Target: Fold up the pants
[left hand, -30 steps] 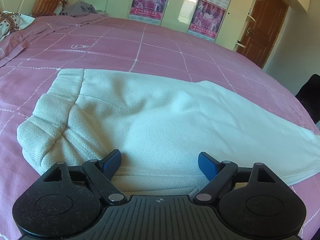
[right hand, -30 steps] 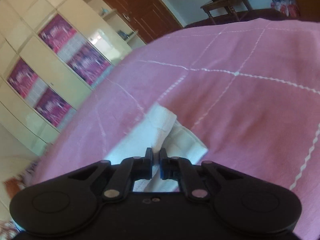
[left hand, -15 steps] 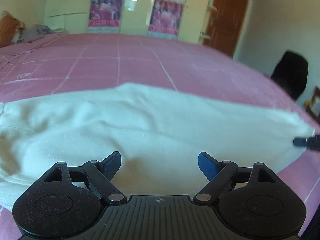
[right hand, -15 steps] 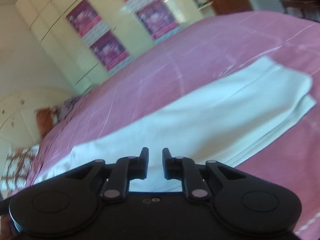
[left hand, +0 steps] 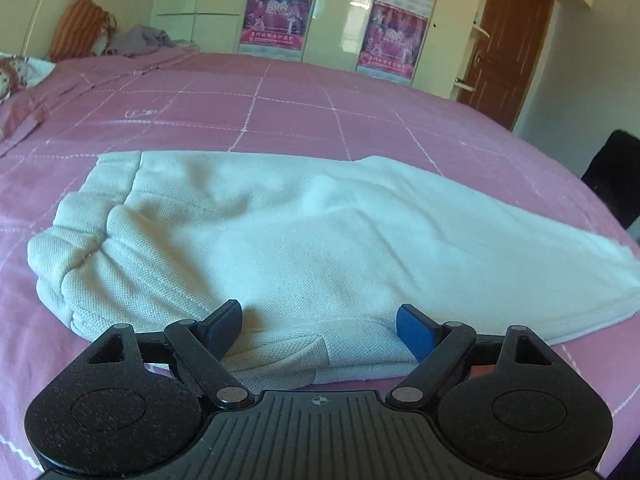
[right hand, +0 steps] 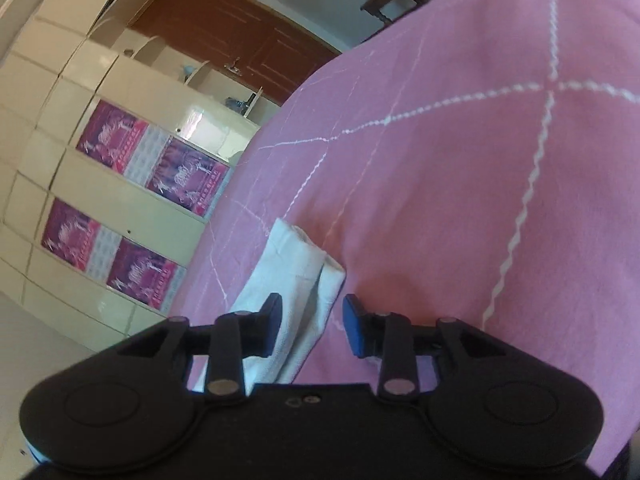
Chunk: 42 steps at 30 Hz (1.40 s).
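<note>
The pants [left hand: 304, 240] are off-white, of a coarse pique-like knit, and lie flat on the pink bed, folded lengthwise with leg upon leg — the gathered waistband bunched at the left, the legs tapering to the right — their stacked cuffs [right hand: 298, 264] resting unevenly together.

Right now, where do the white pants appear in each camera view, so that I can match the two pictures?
Left wrist view: the white pants lie across the middle, waistband left, legs running right, on the pink bedsheet.
Right wrist view: only the leg ends show, lower centre, between the open fingers.
Shared landmark: the purple posters on the wardrobe doors.
</note>
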Each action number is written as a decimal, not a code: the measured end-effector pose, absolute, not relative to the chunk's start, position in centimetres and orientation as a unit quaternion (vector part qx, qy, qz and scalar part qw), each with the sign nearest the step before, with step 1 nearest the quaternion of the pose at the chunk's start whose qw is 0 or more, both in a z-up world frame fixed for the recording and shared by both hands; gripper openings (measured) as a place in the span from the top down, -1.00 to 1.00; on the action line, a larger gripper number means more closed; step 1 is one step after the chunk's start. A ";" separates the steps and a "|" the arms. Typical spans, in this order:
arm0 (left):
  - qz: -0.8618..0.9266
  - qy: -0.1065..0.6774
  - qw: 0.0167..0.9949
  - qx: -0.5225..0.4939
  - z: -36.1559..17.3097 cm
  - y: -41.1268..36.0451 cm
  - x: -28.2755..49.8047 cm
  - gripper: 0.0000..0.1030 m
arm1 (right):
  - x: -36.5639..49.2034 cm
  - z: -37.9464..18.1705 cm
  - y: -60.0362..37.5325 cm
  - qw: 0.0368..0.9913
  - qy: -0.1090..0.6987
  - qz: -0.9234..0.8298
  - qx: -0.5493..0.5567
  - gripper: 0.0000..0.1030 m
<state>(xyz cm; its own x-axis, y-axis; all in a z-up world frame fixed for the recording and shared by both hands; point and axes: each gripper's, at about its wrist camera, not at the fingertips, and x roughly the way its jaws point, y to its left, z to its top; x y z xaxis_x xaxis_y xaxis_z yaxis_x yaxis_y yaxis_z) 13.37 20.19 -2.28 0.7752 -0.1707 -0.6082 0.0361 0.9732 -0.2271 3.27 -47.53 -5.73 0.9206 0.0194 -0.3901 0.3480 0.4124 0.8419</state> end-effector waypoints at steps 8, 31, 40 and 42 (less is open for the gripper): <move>-0.053 0.334 0.936 -0.096 -3.6 18.9 15.1 -0.83 | 7.7 -6.7 -46.4 0.812 0.217 -0.094 0.534 0.27; -0.054 0.340 0.936 -0.079 -3.4 18.4 15.2 -0.90 | 6.1 -5.3 -46.5 0.830 0.202 -0.090 0.512 0.66; -0.055 0.337 0.937 -0.079 -3.6 18.4 15.2 -0.90 | 6.0 -5.8 -46.8 0.818 0.217 -0.108 0.522 0.54; -0.055 0.337 0.937 -0.079 -3.6 18.4 15.2 -0.90 | 6.3 -6.2 -46.8 0.814 0.218 -0.109 0.527 0.58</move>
